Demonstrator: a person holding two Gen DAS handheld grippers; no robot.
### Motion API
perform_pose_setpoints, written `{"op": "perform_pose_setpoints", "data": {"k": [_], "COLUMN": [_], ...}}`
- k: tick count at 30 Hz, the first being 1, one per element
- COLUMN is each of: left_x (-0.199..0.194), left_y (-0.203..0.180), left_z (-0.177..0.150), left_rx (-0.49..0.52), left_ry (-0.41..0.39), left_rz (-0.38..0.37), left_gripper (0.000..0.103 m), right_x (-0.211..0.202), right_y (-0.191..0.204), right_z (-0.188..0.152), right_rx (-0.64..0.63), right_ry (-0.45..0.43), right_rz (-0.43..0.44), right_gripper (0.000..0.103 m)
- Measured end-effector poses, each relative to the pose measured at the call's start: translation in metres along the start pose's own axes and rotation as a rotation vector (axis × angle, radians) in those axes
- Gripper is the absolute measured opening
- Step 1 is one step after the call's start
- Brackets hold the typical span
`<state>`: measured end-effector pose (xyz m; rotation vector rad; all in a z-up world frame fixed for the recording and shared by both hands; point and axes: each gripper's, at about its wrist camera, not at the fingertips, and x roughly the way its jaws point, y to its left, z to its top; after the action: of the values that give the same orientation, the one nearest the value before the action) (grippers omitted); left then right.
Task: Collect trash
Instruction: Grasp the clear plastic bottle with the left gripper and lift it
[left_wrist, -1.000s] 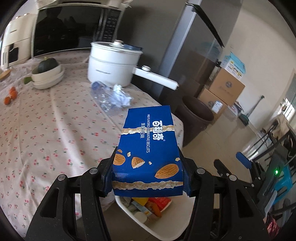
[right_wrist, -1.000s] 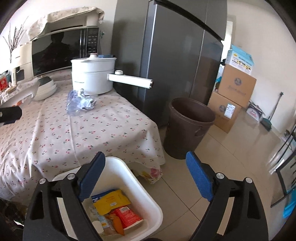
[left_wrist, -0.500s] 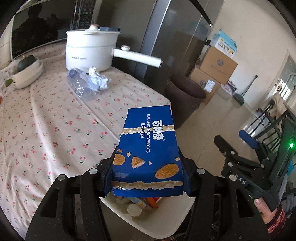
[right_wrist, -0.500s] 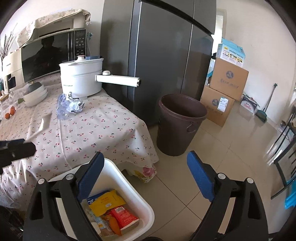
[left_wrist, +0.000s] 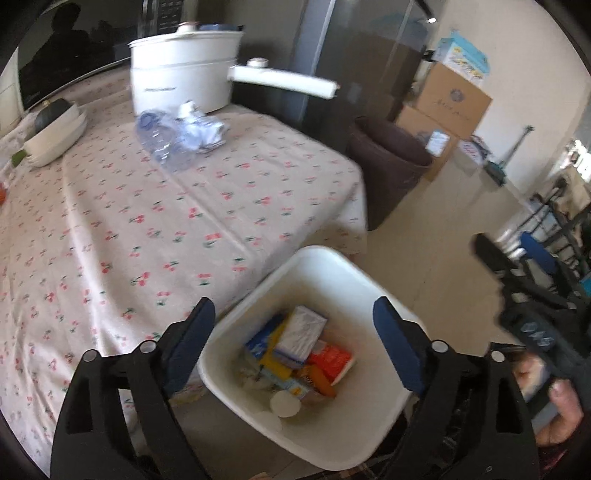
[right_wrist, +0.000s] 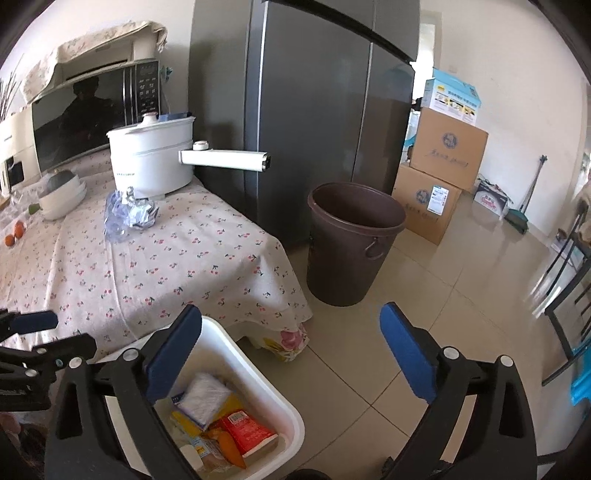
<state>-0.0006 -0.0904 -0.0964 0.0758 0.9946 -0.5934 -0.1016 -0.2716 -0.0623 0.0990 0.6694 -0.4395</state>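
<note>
A white bin (left_wrist: 369, 439) stands on the floor by the table edge; it also shows in the right wrist view (right_wrist: 258, 373). The blue biscuit box (left_wrist: 301, 334) lies in it, pale side up, on several wrappers. My left gripper (left_wrist: 295, 343) is open and empty above the bin. My right gripper (right_wrist: 291, 350) is open and empty, to the right of the bin above the floor. A crushed clear bottle (left_wrist: 162, 136) with crumpled paper (left_wrist: 201, 127) lies on the table by the pot; it also shows in the right wrist view (right_wrist: 122, 214).
A white electric pot (right_wrist: 151, 162) with a long handle stands at the table's far end, before a microwave (right_wrist: 85, 118). A brown trash can (right_wrist: 351, 240) stands beside the fridge (right_wrist: 314, 103). Cardboard boxes (right_wrist: 439, 173) are stacked behind it. A bowl stack (left_wrist: 55, 133) sits far left.
My left gripper has opened and let go of the blue biscuit box, which now lies in the white bin. The left gripper also moved over the bin.
</note>
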Motion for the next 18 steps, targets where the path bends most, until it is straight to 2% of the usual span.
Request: {"op": "perform_pose_setpoints", "data": {"k": [5,9,15,18], "left_x": [0.018,0.027,0.044,0.054], "left_y": [0.028,0.067,0.131,0.149], "left_z": [0.004,0.025,0.082,0.115], "left_rx": [-0.069,-0.201,-0.445,-0.517], "left_ry": [0.065,0.057,0.029,0.014], "left_rz": [0.099,0.142,0.171,0.172], "left_gripper": [0.087,0.087,0.085,0.082], "right_x": [0.006,0.014,0.019,0.022], "right_y": [0.002,0.016,0.040,0.047], "right_z": [0.000,-0.004,-0.010,-0.010], "right_rx": [0.018,-0.002,-0.060,-0.063], "right_ry": [0.044,0.105,0.172,0.203], "right_rz": [0.042,0.115,0.230,0.274], "right_gripper": [0.096,0.096,0.096,0.096]}}
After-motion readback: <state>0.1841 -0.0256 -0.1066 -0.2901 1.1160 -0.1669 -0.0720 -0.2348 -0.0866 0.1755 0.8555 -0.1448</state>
